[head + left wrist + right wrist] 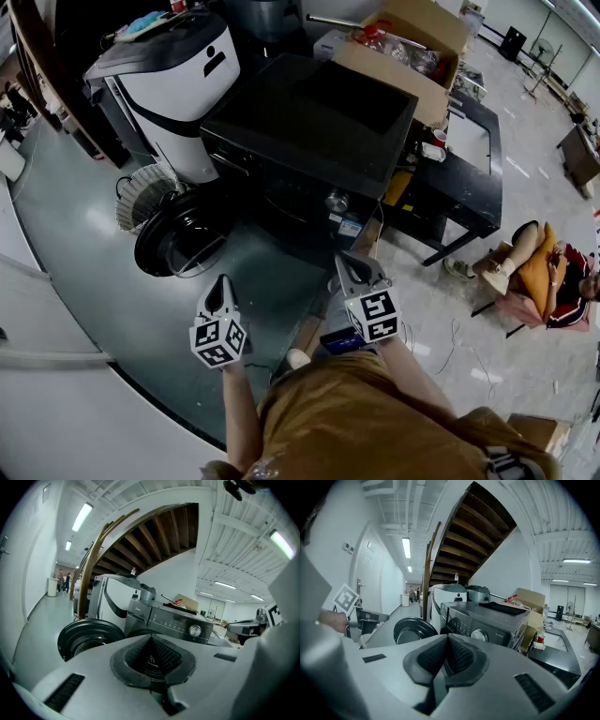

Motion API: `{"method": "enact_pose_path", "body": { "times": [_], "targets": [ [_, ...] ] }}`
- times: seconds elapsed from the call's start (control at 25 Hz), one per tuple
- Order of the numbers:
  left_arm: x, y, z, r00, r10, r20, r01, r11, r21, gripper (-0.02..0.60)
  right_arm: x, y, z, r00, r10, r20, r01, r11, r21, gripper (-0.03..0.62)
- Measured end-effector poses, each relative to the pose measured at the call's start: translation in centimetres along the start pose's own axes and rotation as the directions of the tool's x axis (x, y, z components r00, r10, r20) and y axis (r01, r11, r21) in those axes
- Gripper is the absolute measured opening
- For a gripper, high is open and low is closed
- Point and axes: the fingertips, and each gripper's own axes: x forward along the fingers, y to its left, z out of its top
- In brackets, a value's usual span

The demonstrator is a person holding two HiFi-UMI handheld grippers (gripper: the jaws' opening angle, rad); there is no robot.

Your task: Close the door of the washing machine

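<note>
A dark grey washing machine (309, 122) stands ahead of me, its control knob (337, 201) on the front panel. Its round black door (178, 239) hangs swung wide open to the left; the same door (89, 637) fills the left of the left gripper view, and the door (414, 629) also shows in the right gripper view. My left gripper (221, 293) is shut and empty, a little below and right of the door. My right gripper (356, 270) is shut too, empty, in front of the machine's lower right corner. Neither touches the machine.
A white appliance (173, 80) stands left of the washer, with a wire fan guard (142, 195) on the floor beside it. A cardboard box (403, 52) and a black table (469, 159) lie to the right. A seated person (544, 272) is at far right.
</note>
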Motion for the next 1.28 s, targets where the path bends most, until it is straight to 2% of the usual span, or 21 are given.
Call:
{"method": "enact_pose_path", "body": {
  "times": [0.68, 1.0, 1.28],
  "targets": [
    [-0.3, 1.5, -0.2, 1.0, 0.014, -0.002, -0.014, 0.999, -0.034, 0.026, 0.9, 1.2, -0.2, 1.0, 0.022, -0.017, -0.022, 1.0, -0.007, 0.012],
    [-0.8, 3.3, -0.9, 0.999, 0.027, -0.022, -0.028, 0.999, -0.023, 0.026, 1.7, 2.1, 0.0, 0.999, 0.036, -0.022, -0.035, 0.999, 0.031, 0.013],
    [0.0, 5.6, -1.9, 0.996, 0.076, -0.037, -0.076, 0.997, -0.022, 0.026, 3.2, 2.5, 0.4, 0.996, 0.083, -0.03, -0.082, 0.996, 0.029, 0.014]
  ]
}}
